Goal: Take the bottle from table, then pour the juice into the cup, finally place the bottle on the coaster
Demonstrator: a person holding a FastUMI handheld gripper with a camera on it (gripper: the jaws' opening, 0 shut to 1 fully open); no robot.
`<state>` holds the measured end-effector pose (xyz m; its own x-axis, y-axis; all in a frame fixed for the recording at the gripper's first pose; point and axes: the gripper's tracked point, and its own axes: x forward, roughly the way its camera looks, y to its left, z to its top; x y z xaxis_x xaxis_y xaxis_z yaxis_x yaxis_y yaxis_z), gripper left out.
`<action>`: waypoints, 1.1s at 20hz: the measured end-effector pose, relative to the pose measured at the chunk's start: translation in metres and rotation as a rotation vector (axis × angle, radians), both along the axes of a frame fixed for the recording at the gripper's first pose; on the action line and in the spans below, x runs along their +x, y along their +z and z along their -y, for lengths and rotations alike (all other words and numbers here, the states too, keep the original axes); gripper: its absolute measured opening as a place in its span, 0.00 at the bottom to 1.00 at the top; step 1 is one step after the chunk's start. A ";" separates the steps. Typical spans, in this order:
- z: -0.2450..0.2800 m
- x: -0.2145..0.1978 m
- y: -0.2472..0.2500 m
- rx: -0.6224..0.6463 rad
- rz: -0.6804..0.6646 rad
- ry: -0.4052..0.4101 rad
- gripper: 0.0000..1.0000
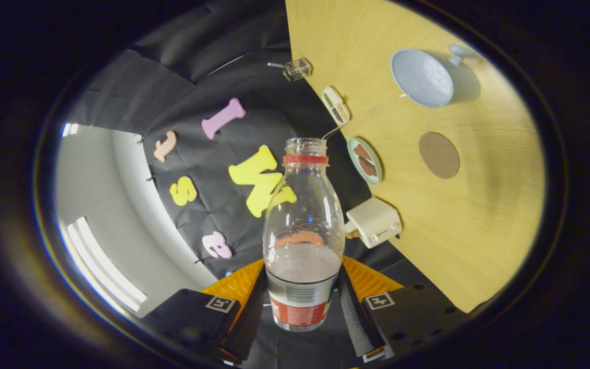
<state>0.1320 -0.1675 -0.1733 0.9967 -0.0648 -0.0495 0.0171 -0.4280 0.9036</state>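
The gripper (302, 302) is rolled hard onto its side, so the wooden table (479, 246) stands nearly on edge along one side of the gripper view. Its two fingers (356, 312) are closed in on the lower body of a clear plastic bottle (302, 241), one pressing each flank at the label. The bottle points straight ahead from between the fingers, with a red collar ring below its uncapped mouth and a pale cloudy juice pooled in its lower part.

A thin stream (361, 118) runs from the bottle's mouth across the table to the rim of a pale blue cup (422, 78) with a handle. Between the cup and the fingers a round brown coaster (439, 155) lies bare on the wood. Along the table's edge, near the booth wall, sit a small wire basket (297, 69), a small divided dish (336, 105), a plate (364, 160) with brown pieces on it, and a cream toy toaster (374, 221).
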 end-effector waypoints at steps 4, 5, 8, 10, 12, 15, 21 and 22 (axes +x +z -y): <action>0.006 0.001 0.004 0.003 0.002 -0.009 0.77; 0.006 0.001 0.005 0.013 0.004 -0.012 0.77; 0.010 0.002 0.004 0.025 0.004 -0.019 0.76; 0.012 0.002 0.005 0.030 0.006 -0.019 0.77; 0.013 0.001 0.004 0.035 0.004 -0.017 0.76; 0.018 0.000 0.004 0.035 0.006 -0.026 0.76; 0.019 0.000 0.006 -0.024 0.010 -0.023 0.77; 0.018 -0.001 0.006 -0.049 0.007 -0.019 0.77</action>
<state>0.1308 -0.1851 -0.1671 0.9956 -0.0856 -0.0390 0.0032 -0.3832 0.9237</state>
